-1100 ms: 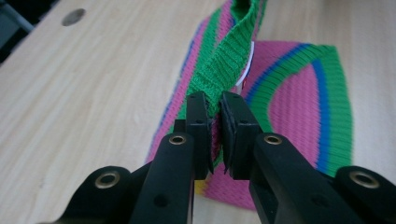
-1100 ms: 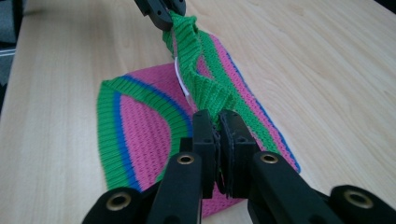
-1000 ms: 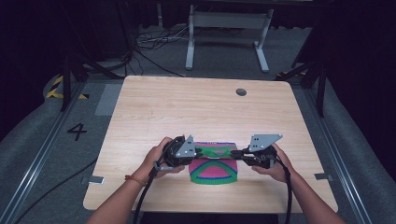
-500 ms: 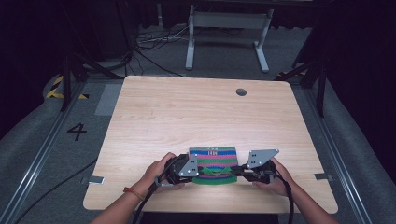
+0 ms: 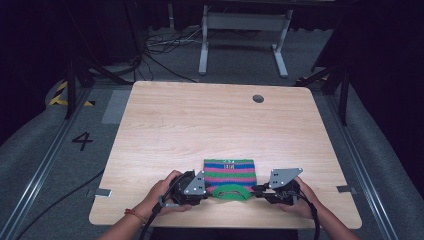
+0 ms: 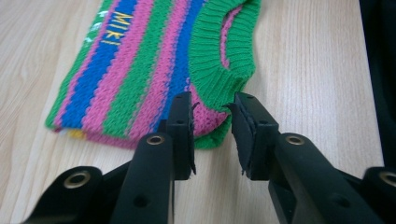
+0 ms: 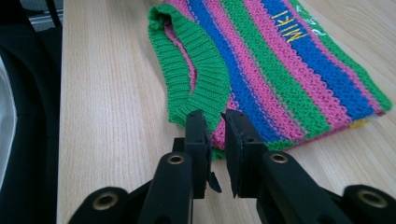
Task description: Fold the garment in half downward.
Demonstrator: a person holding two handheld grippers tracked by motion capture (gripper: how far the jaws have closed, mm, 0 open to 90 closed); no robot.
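A small striped knitted garment (image 5: 229, 171) lies flat on the bench (image 5: 200, 125), close to the bench's near edge and roughly midway along it. Its bands run green, blue and pink, with yellow lettering on a blue band at the side away from the person. The green ribbed collar (image 5: 229, 192) faces the near edge and stands slightly raised off the surface.

The left hand-held gripper (image 5: 204, 191) rests at the garment's near left corner, held by the person's left hand (image 5: 162, 192). In the left gripper view, its jaws stand a narrow gap apart, and the corner of the knit (image 6: 205, 116), pink with a green hem, lies between the jaw tips; the collar's end sits just beyond them. Whether the jaw pads press the fabric cannot be told.

The right hand-held gripper (image 5: 256, 190) rests at the garment's near right corner, held by the right hand (image 5: 299, 200). In the right gripper view, its jaws are nearly together, with the edge of the knit (image 7: 215, 133) between the tips at the foot of the collar (image 7: 196, 70). Firm contact cannot be confirmed there either.

The two hand-held grippers point toward each other, with the collar between them. A round hole (image 5: 258, 98) marks the bench near its far right corner.
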